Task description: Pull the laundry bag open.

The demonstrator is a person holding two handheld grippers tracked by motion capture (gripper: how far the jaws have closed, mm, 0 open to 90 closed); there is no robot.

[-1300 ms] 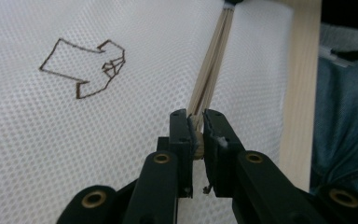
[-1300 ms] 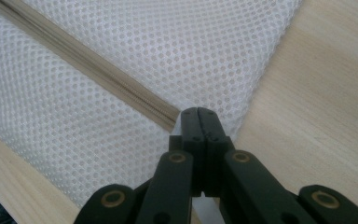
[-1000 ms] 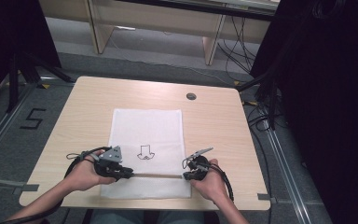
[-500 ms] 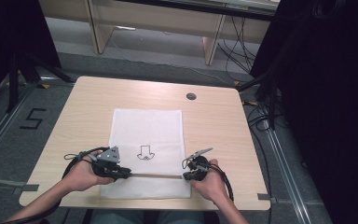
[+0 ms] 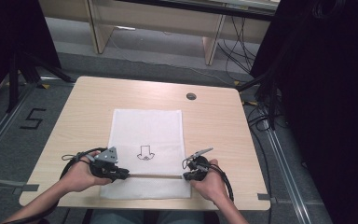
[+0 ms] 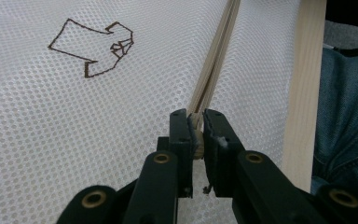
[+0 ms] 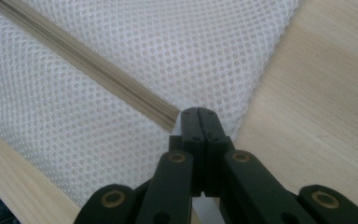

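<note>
**Both grippers at the zipper ends**

Near the table's (image 5: 84,100) front edge lies a white mesh laundry bag (image 5: 147,128). Left gripper (image 6: 196,133) clamps the beige zipper's (image 5: 154,176) left-end pull; right gripper (image 7: 198,122) is clenched on the bag's fabric at its right end.

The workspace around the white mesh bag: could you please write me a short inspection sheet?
Surface: light wooden table, with a dark round cable hole.
Job's things: white mesh bag lying flat, arrow-like mark, beige zipper across its near end.
Clutter: nothing seen.
Tongs: left tongs shut on the zipper's end piece; right tongs shut at the bag's edge beside the zipper's other end; what they pinch is hidden.
Cables: black cable looped at left hand.
Surroundings: wooden furniture, floor cables beyond the table.
</note>
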